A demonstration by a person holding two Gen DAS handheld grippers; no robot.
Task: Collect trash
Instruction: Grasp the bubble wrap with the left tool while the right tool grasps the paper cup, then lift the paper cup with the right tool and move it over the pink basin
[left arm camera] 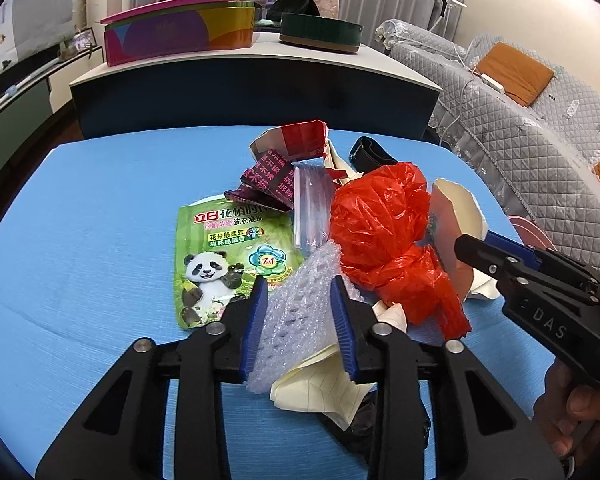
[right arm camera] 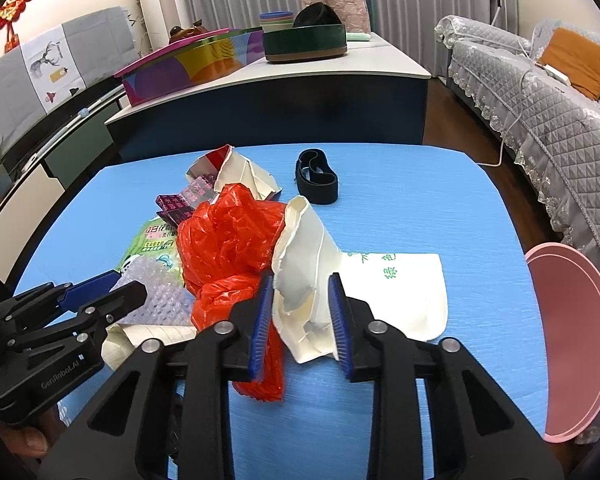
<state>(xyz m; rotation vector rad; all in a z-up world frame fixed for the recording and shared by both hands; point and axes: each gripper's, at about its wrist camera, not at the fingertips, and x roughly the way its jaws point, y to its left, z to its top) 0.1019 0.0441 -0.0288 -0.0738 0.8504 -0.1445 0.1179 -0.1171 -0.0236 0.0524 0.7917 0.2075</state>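
Trash heap on blue table [left arm camera: 100, 208], both grippers engaged.
Left gripper [left arm camera: 300, 312] straddles bubble wrap [left arm camera: 296, 312] (fingers apart); right gripper [right arm camera: 300, 312] brackets crumpled cream paper [right arm camera: 304, 264], contact unclear.

Left gripper [left arm camera: 300, 284] and right gripper [right arm camera: 300, 280], jaws parted.
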